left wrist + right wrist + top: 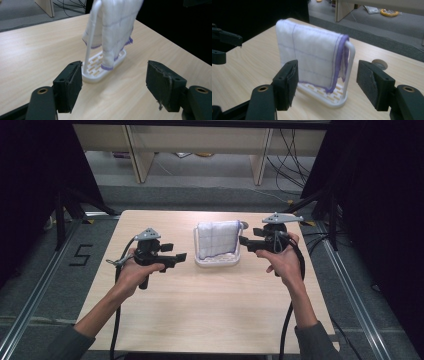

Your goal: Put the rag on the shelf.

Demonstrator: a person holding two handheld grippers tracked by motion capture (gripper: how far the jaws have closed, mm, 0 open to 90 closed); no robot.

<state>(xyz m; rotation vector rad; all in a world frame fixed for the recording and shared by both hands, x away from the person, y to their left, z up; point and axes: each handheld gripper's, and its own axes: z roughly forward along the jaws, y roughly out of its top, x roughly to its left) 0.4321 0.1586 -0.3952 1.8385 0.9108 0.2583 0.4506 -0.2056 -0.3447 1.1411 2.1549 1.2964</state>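
Fingers of left gripper (181,256) and right gripper (243,240) spread wide, gripping nothing — no contact with cloth (217,239). Draped over white rack (217,262) at surface (200,310) centre, between both: left at nine o'clock, right at three.

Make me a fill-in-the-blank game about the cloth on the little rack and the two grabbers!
1. The white cloth with the purple edge hangs over a white ____.
2. The rack stands on a wooden ____.
3. The left gripper and the right gripper each have their jaws ____, with nothing between them.
4. In the high view, the cloth sits ____ the two grippers.

Missing words: rack; table; open; between
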